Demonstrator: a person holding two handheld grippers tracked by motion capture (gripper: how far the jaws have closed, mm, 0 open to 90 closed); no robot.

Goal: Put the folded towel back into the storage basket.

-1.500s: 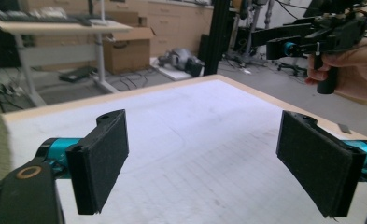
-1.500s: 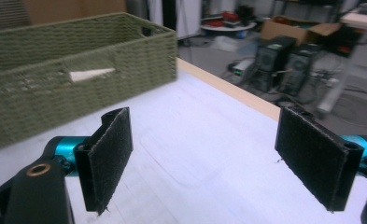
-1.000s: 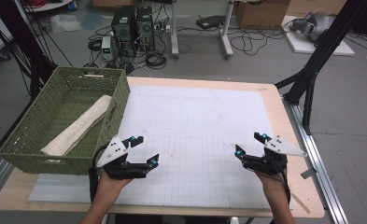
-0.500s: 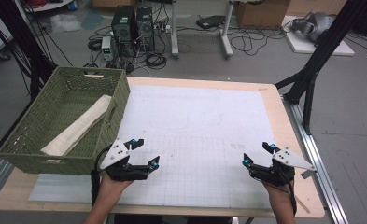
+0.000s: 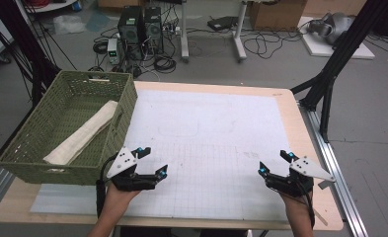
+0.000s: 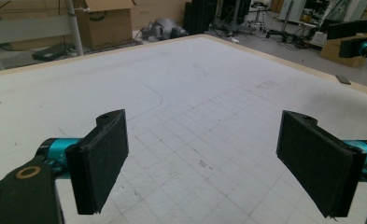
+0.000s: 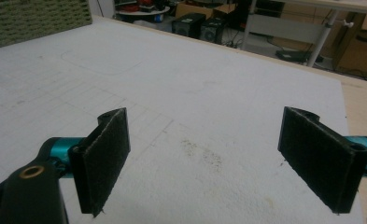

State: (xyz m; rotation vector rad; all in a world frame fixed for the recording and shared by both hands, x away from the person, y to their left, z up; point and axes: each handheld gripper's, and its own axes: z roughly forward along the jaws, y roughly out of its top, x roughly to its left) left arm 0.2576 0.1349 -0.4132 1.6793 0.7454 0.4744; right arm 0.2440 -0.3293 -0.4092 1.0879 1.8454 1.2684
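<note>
My left gripper [image 5: 152,160] rests low over the white gridded mat [image 5: 206,143] near the table's front left, just right of the green basket [image 5: 38,168]. Its jaws stand wide open with nothing between the pads [image 6: 102,163]. My right gripper [image 5: 275,162] sits near the front right corner of the mat, also open and holding nothing, its pads [image 7: 104,154] well apart. A rolled beige cloth [image 5: 83,133] lies inside the basket.
The basket takes up the table's left edge. A faint brown stain [image 7: 202,151] marks the mat ahead of the right gripper. Black frame legs [image 5: 329,84] stand off the table's right side, and computers and cables [image 5: 139,29] lie on the floor beyond.
Both grippers have drawn back toward the table's front edge. The right one moved farther right and nearer, the left one slightly lower. Both stayed open.
</note>
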